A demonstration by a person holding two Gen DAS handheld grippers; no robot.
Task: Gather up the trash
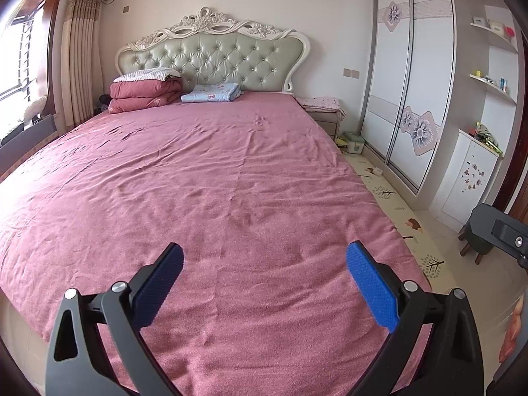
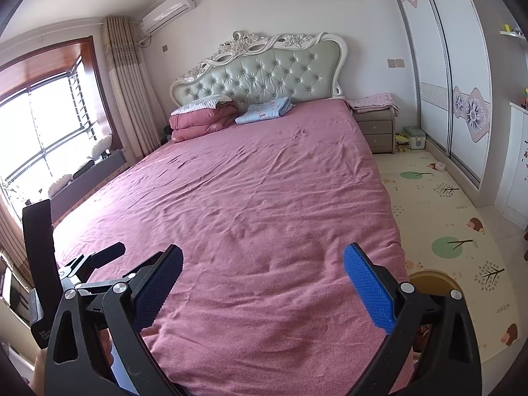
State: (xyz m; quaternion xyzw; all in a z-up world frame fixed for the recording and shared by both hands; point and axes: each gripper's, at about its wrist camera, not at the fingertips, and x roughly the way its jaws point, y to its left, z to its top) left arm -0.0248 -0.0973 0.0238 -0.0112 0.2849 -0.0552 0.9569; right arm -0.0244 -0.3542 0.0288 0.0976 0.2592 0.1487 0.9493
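My left gripper [image 1: 264, 254] hangs open over the foot of a wide bed with a pink sheet [image 1: 214, 171], and nothing lies between its blue pads. My right gripper [image 2: 264, 254] is open too, above the same end of the bed [image 2: 264, 181], a little further right. A small white and brown scrap [image 1: 376, 171] [image 2: 437, 166] lies on the play mat by the wardrobe. A round yellow container [image 2: 429, 280] stands on the floor at the bed's right corner, partly hidden behind my right finger. I see no litter on the sheet.
Folded pink quilts [image 1: 145, 94] and a blue blanket [image 1: 213, 93] sit by the headboard. A nightstand [image 2: 376, 130] and a green box [image 2: 415, 137] stand to the bed's right, and sliding wardrobe doors [image 1: 409, 92] line the wall. A small stool [image 1: 477, 247] stands on the patterned mat [image 2: 445, 214]. The window is on the left.
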